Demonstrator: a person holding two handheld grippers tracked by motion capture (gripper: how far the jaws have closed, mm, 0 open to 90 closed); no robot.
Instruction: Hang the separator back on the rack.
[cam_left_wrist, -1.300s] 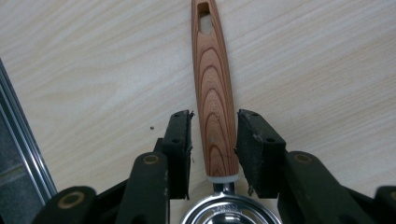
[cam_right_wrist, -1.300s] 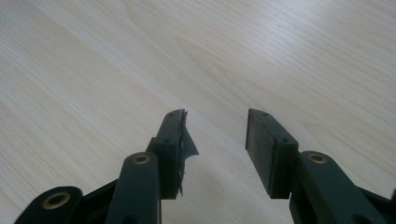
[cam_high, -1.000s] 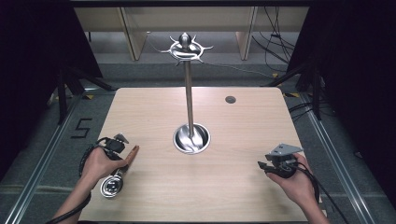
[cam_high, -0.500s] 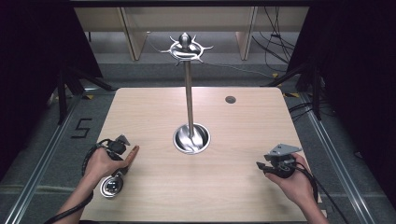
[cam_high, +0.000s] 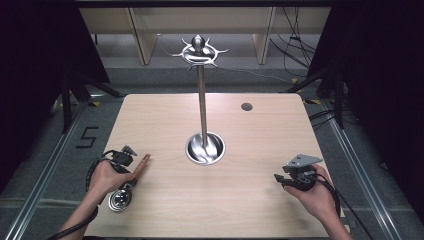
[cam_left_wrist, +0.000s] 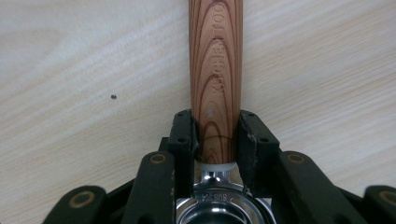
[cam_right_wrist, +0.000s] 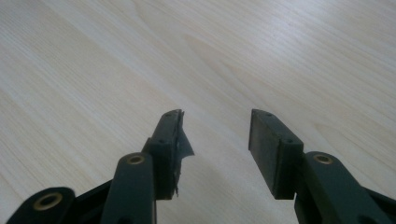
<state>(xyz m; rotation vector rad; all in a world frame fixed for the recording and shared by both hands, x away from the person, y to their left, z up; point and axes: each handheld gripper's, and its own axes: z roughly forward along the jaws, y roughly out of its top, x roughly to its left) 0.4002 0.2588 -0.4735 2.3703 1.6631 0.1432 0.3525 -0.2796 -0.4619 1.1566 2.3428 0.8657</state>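
Your left claw (cam_left_wrist: 217, 140) has just been closing, now pinching the strainer's wooden handle (cam_left_wrist: 215, 70). Your right claw (cam_right_wrist: 215, 140) is idling wide open, holding nothing, so you're ready for lifting.

- My light wooden table (cam_high: 165, 120) carries everything here.
- A steel stand (cam_high: 204, 148) rests on its round base mid-table, ahead of and between my grippers.
- A wood-handled scoop (cam_high: 122, 196) lies flat under my left tool.
- A dark disc (cam_high: 246, 106) sits far ahead of my right tool.

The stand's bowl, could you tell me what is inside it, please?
In the bowl only the stand's pole rises from its shiny floor; reflections could hide something small.
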